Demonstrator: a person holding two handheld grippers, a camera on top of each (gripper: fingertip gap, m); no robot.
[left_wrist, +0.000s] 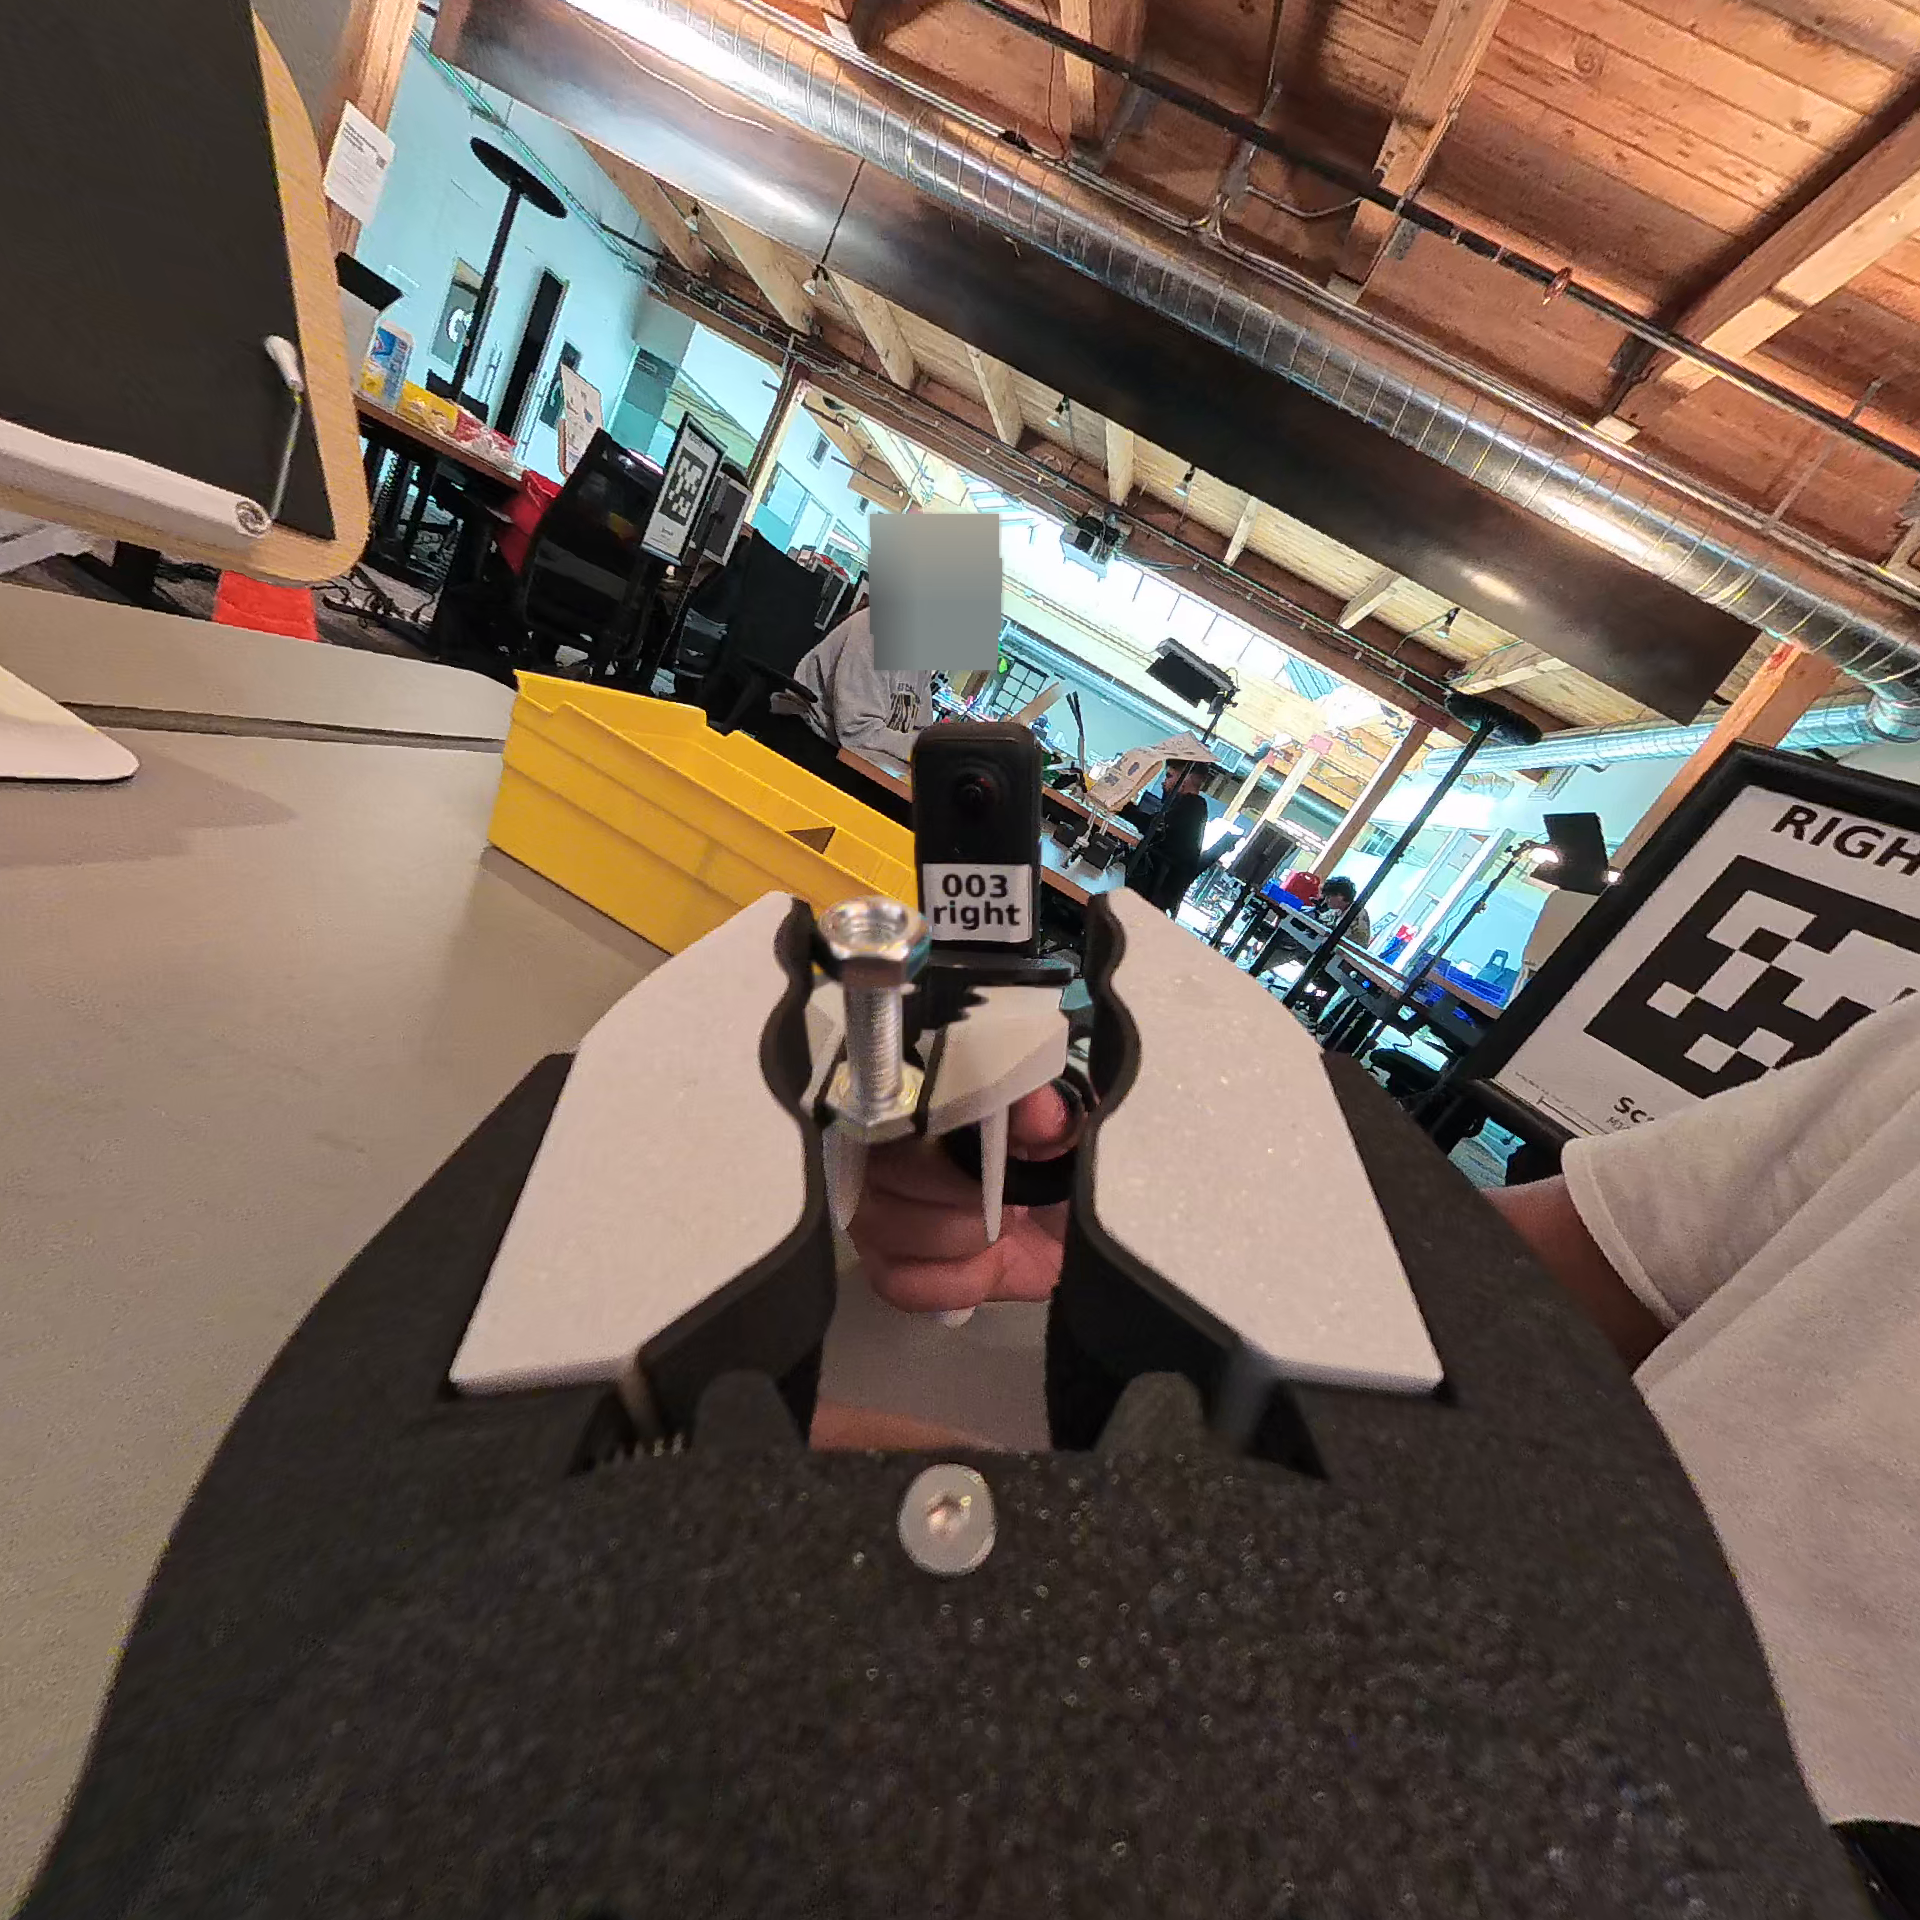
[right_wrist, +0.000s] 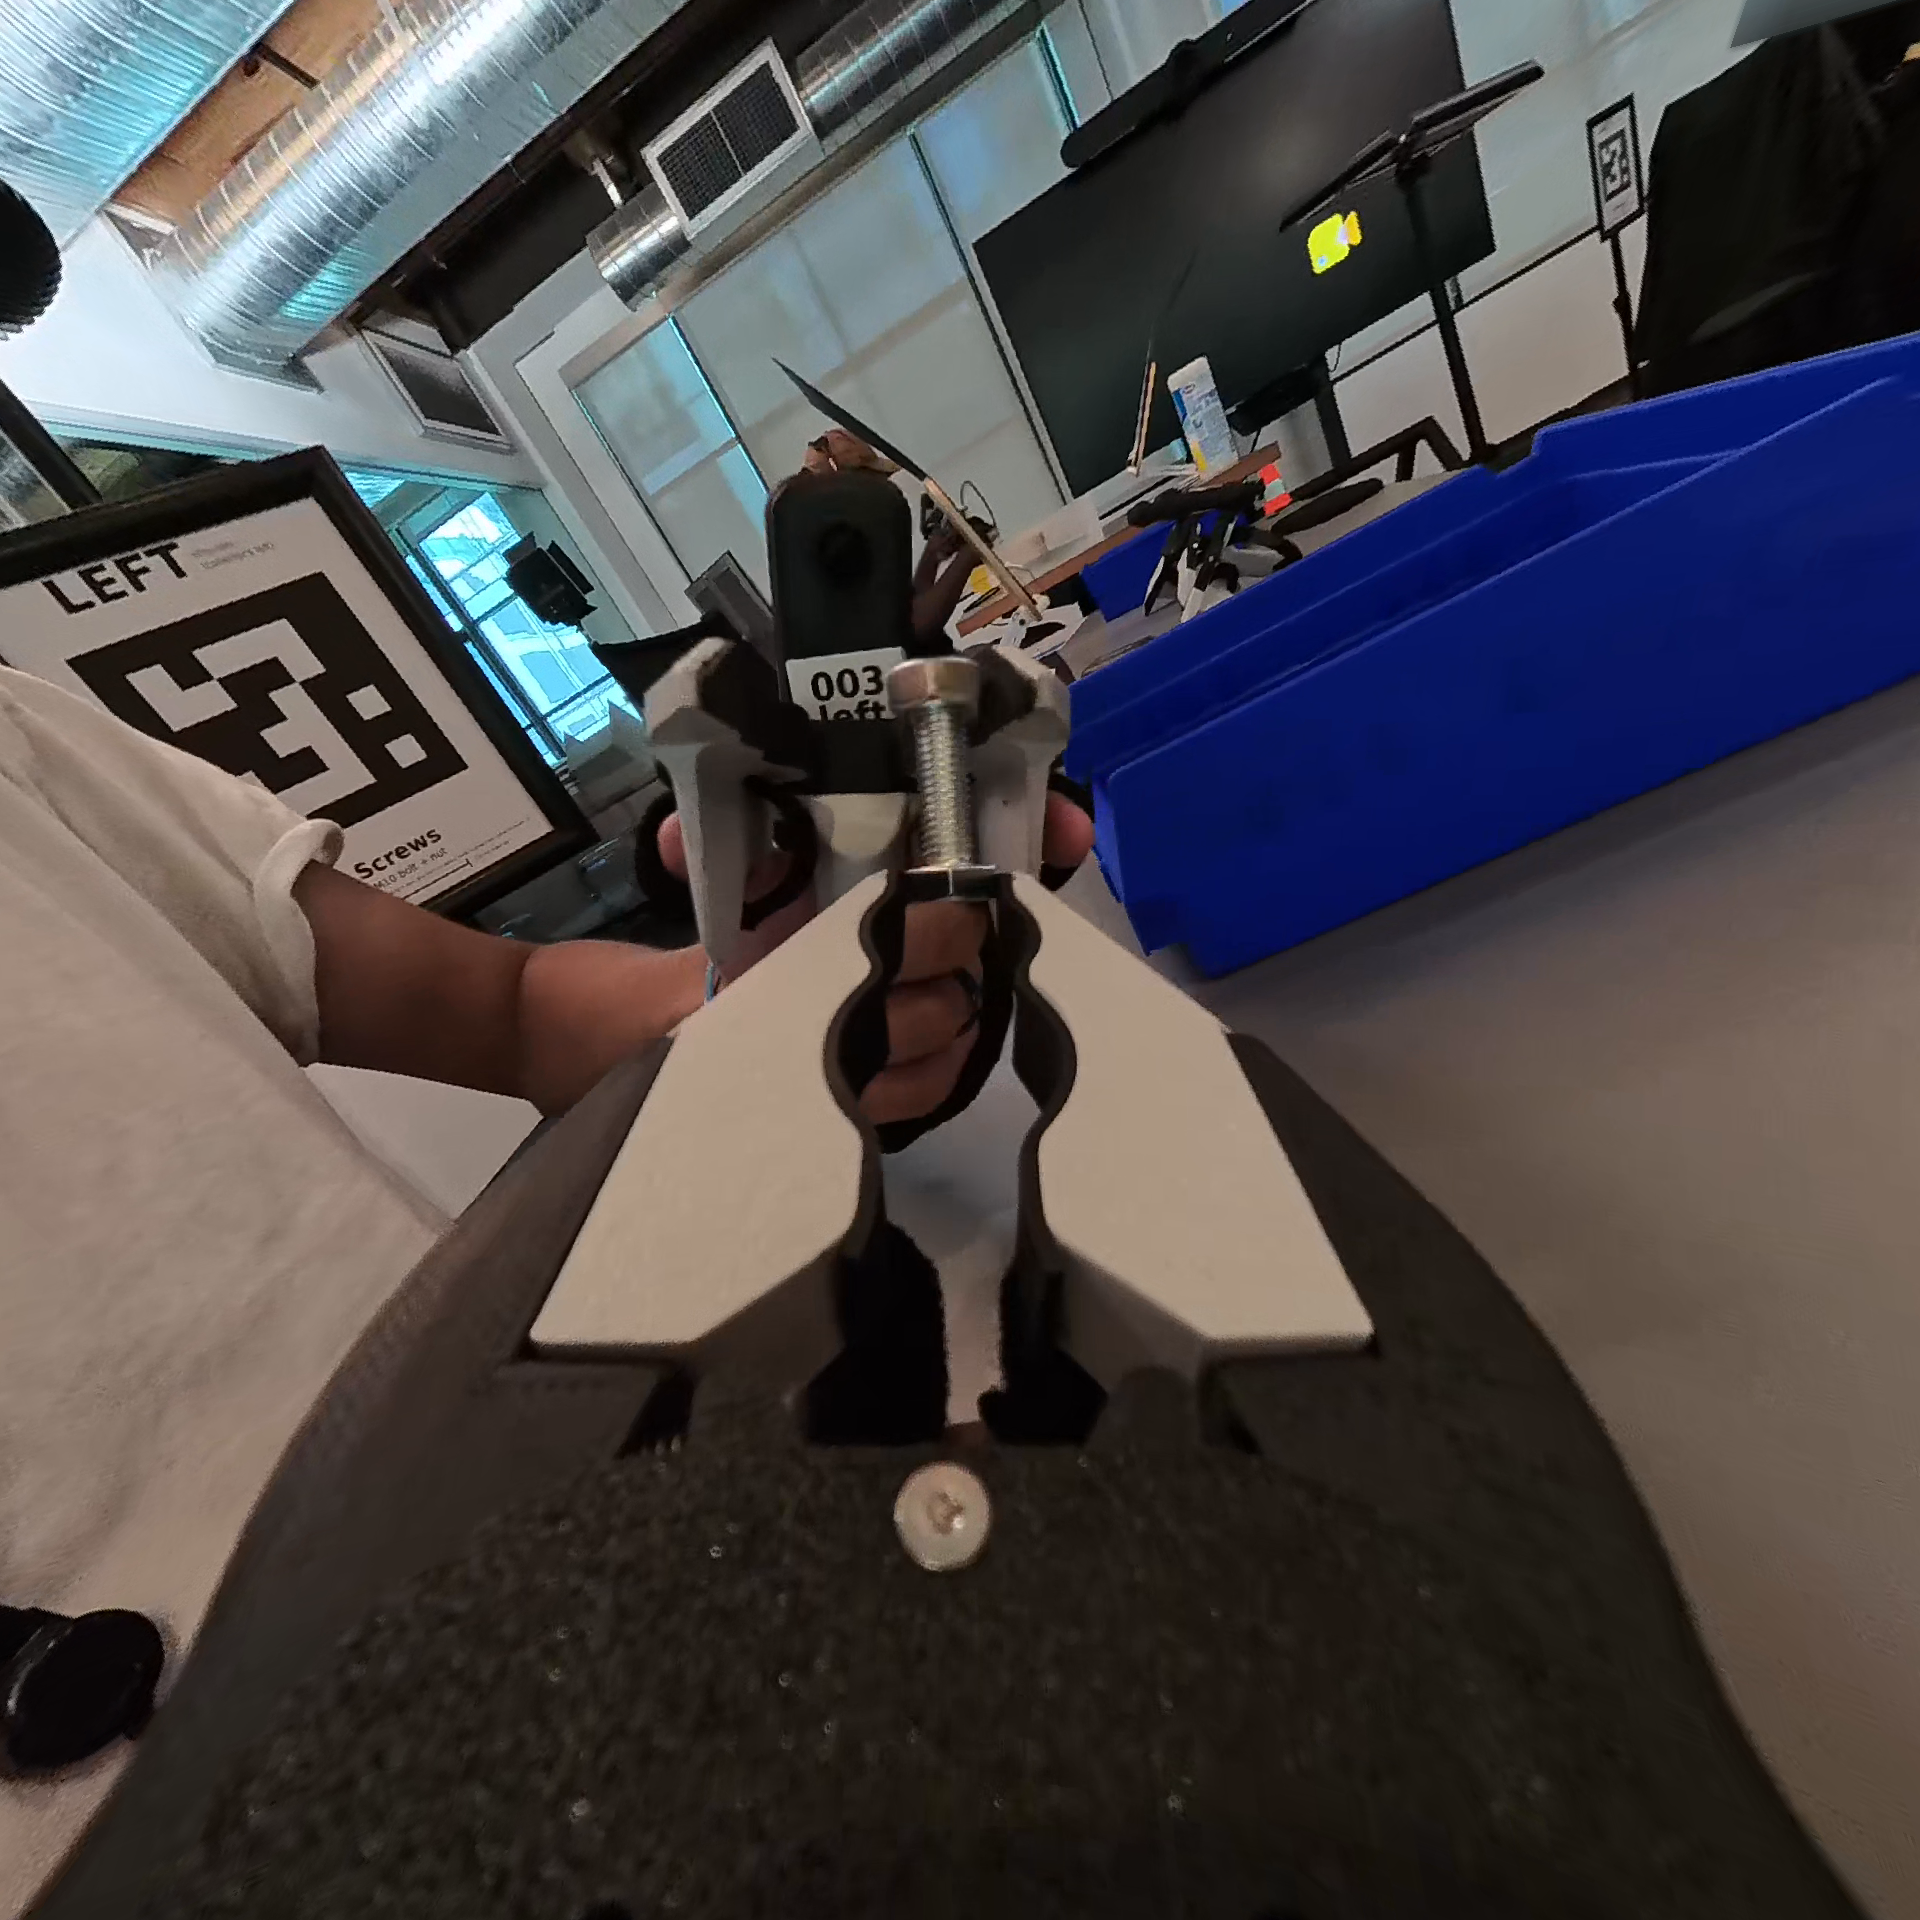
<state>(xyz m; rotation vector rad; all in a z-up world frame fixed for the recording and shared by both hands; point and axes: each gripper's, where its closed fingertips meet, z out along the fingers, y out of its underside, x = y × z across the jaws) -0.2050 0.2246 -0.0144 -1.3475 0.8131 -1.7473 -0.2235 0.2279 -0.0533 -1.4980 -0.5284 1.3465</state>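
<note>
The right claw (right_wrist: 948, 883) is closing almost fully, and its tips are pinching the lower end of an upright steel bolt (right_wrist: 943, 774) by the hex nut (right_wrist: 954, 883) threaded there. The bolt's shaft is rising straight above those tips, above the table (right_wrist: 1558, 1143).

Facing it, the left claw (left_wrist: 948, 912) is gaping wide and gripping nothing. The bolt's head is sitting between its fingers, close against the inner pad of one. Contact there is hard to judge.

The bolt is looking rigid, dense for its size and smooth enough to slip. The flat sides of the head or nut are probably offering the surest hold, and the threads are giving some bite too.

Beyond the left claw's tips and to their left, a yellow bin (left_wrist: 623, 821) is sitting on the table. Beyond the right claw and to its right, a long blue bin (right_wrist: 1455, 727) is lying. The low angle is hiding both bins' contents.
</note>
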